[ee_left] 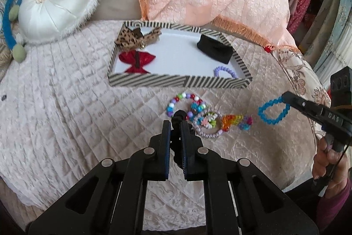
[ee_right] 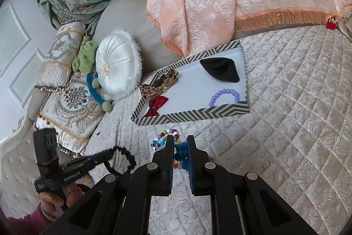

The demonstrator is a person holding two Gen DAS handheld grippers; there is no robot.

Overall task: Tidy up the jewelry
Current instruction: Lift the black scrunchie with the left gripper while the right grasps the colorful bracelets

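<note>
Both grippers pinch bracelets: left [ee_left: 175, 124] black [ee_right: 120, 160], right [ee_right: 180, 147] blue [ee_left: 273, 111], each loop clearest from the opposite camera.

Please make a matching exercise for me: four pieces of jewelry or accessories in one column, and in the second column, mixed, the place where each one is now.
Things:
1. blue bracelet
2. black bracelet
3. purple bracelet
4. multicolour bracelet

Places:
A. lying on the quilt, in front of the box
B. held in the left tongs
C. inside the box, near its front wall
D. held in the right tongs

Pairs: 1-D, 2-B, 3-C, 4-A
</note>
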